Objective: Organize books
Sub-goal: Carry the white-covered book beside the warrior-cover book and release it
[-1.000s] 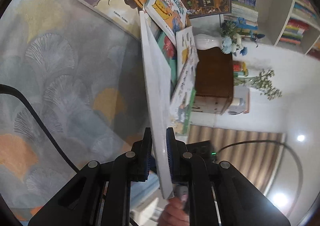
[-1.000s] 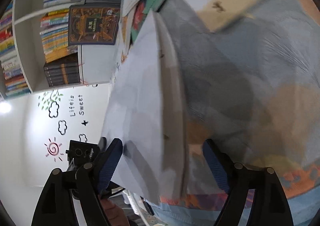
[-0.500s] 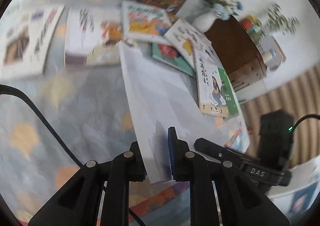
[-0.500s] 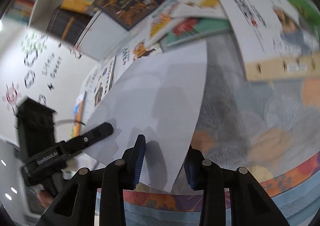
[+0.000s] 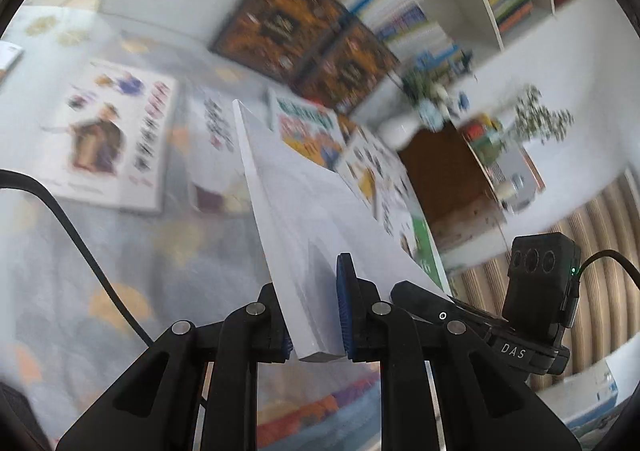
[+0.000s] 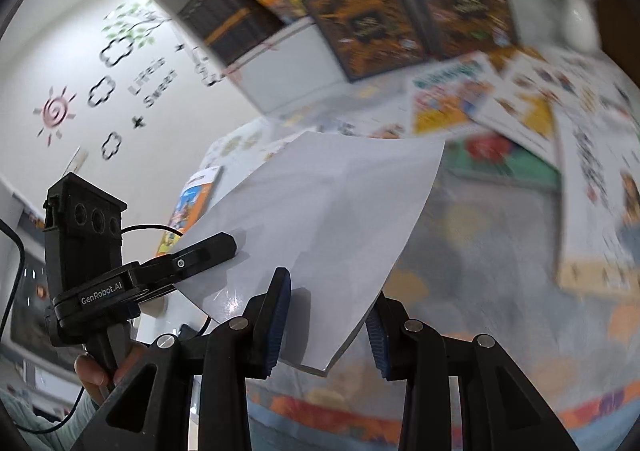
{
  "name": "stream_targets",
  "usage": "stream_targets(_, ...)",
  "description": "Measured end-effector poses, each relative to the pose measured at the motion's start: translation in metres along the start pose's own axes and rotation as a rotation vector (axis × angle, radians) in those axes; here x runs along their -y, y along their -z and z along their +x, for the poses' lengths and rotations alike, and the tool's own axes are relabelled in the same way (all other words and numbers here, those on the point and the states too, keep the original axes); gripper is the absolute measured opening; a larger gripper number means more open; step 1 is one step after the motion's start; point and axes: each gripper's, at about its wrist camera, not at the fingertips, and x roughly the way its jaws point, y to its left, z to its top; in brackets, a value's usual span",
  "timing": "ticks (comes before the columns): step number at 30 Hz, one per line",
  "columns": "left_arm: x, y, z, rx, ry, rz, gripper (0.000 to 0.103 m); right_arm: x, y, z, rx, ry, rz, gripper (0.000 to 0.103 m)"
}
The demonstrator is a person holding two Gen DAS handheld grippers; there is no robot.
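The white book (image 5: 304, 235) is held in the air above the rug (image 5: 120, 251), near the camera, with the other books (image 5: 116, 139) scattered flat on the rug beyond it and the shelf (image 5: 452, 11) far behind. The left gripper (image 5: 314, 315) is clamped on the book's near corner, its pads pressed to both faces. The right gripper (image 6: 326, 315) straddles another near corner: one pad lies against the cover, while the other looks to stand a little clear of the edge, so I judge its jaws as apart and not gripping.

The risk, as I judge it, is that the book hangs from one corner pinch alone. It is wide and flat, so its weight sits far from the left pads and could make it swivel or slide out, more so in a fast swing; both views are blurred. If it drops it would land on the books below and skew them. The right gripper closing off-centre could also bend the cover.

In the left view the book's long axis runs from the pads away toward the far books, its far corner pointing at the shelf, and it is tilted with its left edge raised. In the right view its broad face tips up toward the camera.
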Motion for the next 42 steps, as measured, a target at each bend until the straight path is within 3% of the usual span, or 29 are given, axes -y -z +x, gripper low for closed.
stream_targets(10,-0.076,-0.059,-0.032,0.117,-0.166,-0.061,0.015,-0.06,-0.071,0.115,-0.103,-0.106,-0.119,0.035)
stream_targets(20,-0.143,-0.096,-0.006,0.129,-0.215,-0.126,0.015,-0.071,-0.109,0.191,-0.156,-0.074,-0.178,0.035)
stream_targets(28,-0.174,-0.095,0.011,0.098,-0.225,-0.18,0.016,-0.061,-0.109,0.225,-0.219,-0.081,-0.132,0.036)
stream_targets(42,-0.192,-0.076,0.022,0.001,-0.302,-0.249,0.034,-0.05,-0.094,0.255,-0.329,-0.059,-0.076,0.037)
